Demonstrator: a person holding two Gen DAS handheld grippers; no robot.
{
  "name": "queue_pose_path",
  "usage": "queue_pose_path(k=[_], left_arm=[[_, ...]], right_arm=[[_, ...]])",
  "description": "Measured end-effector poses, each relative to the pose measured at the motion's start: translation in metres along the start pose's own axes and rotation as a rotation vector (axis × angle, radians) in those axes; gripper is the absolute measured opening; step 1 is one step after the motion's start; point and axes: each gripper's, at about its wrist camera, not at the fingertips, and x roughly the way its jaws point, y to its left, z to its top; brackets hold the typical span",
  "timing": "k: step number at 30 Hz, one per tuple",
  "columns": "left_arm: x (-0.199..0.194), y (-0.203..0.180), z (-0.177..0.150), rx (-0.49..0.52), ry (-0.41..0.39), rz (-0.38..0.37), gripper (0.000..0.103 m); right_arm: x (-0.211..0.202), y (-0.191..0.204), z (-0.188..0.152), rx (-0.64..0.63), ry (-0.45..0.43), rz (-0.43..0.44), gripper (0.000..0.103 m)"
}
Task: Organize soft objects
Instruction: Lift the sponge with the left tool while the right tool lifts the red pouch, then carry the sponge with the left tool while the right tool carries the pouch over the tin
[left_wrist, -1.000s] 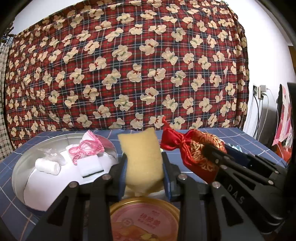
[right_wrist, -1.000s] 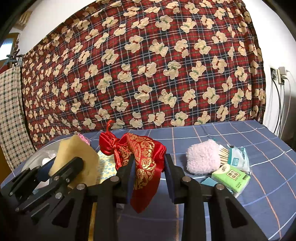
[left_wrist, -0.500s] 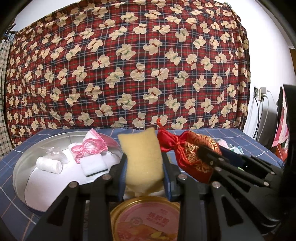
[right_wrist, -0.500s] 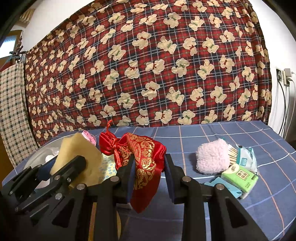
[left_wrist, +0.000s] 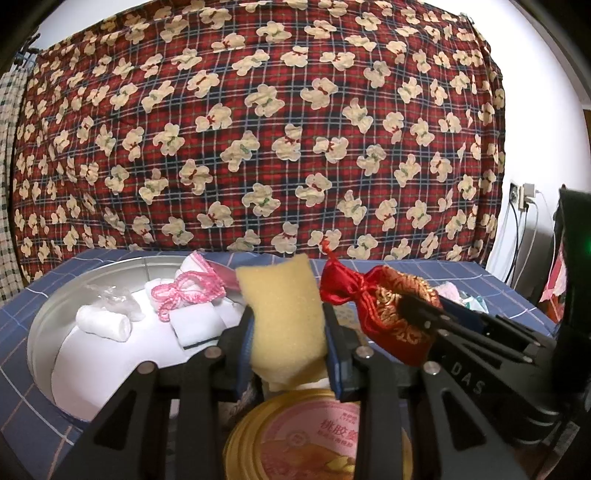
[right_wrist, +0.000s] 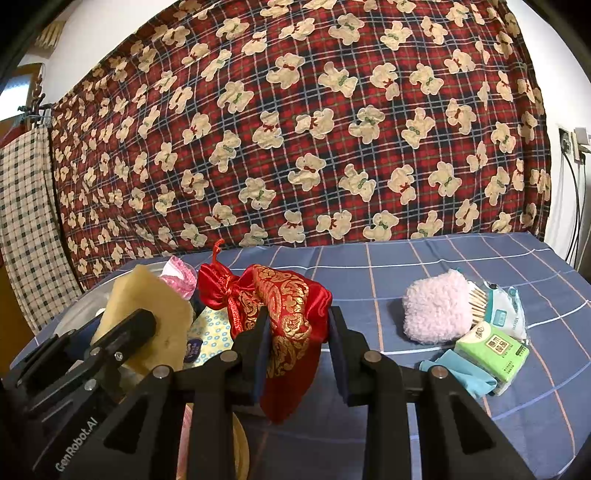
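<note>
Both loads are lifted over the counter (right_wrist: 443, 266), mid-carry. The left gripper (left_wrist: 288, 343) clamps the yellow sponge (left_wrist: 282, 317); the right gripper (right_wrist: 297, 347) clamps the red pouch (right_wrist: 284, 306). Next, probably: swing toward ten o'clock and release into the round tray (left_wrist: 48, 325).

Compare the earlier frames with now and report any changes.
Nothing let go or picked up. Left tongs still clamp the yellow sponge; right tongs still clamp the red pouch. Both drifted slightly; the tray and its contents are unchanged.
</note>
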Motion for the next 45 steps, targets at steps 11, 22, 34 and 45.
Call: queue_pose_path(k=[11,22,34,45], left_arm=[[-0.004,0.009,0.014,-0.029,0.058,-0.046,0.031],[-0.002,0.041,0.035,0.011,0.088,-0.015,0.031],[0.019,0.097,0.046,0.005,0.139,0.104,0.031],[0.042,0.146,0.041,-0.031,0.228,0.194,0.031]], right_arm=[[-0.004,0.009,0.021,-0.015,0.006,0.034,0.032],[0.020,0.041,0.060,-0.038,0.085,0.156,0.032],[0.069,0.100,0.076,-0.139,0.201,0.229,0.032],[0.106,0.130,0.061,-0.186,0.342,0.249,0.032]])
